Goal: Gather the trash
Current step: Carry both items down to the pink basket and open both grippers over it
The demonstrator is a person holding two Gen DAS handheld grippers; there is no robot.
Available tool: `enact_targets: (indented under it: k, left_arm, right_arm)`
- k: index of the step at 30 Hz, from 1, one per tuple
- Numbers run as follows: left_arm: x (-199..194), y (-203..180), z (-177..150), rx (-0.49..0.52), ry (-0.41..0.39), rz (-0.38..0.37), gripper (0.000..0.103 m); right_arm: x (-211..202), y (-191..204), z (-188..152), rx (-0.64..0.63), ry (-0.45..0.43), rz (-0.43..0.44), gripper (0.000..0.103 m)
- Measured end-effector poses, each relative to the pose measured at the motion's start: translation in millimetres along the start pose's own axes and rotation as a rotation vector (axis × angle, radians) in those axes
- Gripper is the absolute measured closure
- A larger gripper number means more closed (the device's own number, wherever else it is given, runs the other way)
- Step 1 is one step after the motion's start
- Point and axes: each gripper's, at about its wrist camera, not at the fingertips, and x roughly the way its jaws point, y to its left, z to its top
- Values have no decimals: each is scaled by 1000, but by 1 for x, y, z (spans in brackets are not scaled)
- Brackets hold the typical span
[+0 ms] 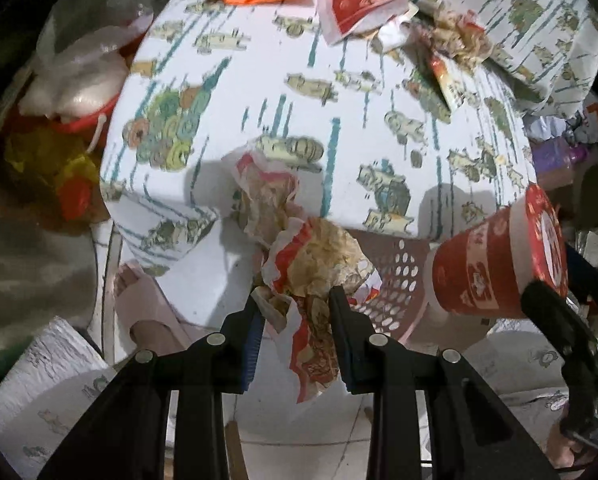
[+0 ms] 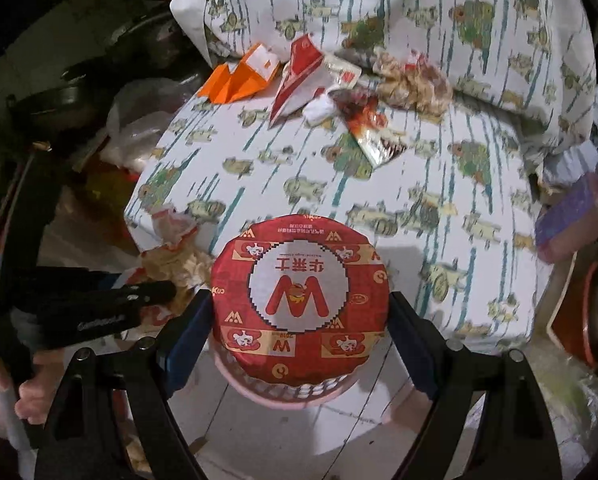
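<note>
My left gripper [image 1: 295, 300] is shut on a crumpled red-and-tan food wrapper [image 1: 299, 248], which hangs in front of the bed's edge; the same wrapper [image 2: 171, 256] shows left of the cup in the right wrist view. My right gripper [image 2: 301, 308] is shut on a red paper cup [image 2: 299, 300] with a sealed printed lid, held directly above a pink perforated basket [image 2: 295, 394]. The cup [image 1: 495, 260] also appears at the right of the left wrist view, over the basket [image 1: 399, 280]. More trash lies on the bed: an orange carton [image 2: 239, 76], a red-and-white box [image 2: 299, 76], a sauce packet [image 2: 371, 132].
A bed with a patterned sheet [image 2: 339, 200] fills the middle, a pillow [image 2: 439, 12] at its far end. A red bucket with a plastic bag [image 1: 83, 92] stands left of the bed. A person's foot [image 1: 139, 300] rests on the white tiled floor. A purple box [image 2: 571, 208] sits right.
</note>
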Motion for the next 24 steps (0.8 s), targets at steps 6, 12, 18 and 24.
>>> enact_targets:
  k: [6,12,18,24]
  left_arm:
    - [6,5,-9,23,21,41,68]
    - [32,9,-15,30,99,52,68]
    - [47,-1,-16,54,136,-10,51]
    - [31,-5,-14,58,86,-20,18]
  right_arm:
    - [12,1,-11,-16,62,16,19]
    - [35,-3,-19,9,141,37,19]
    - [56,-3,-24,6,192,2,19]
    - [62,-14,-21,51,207,4,18]
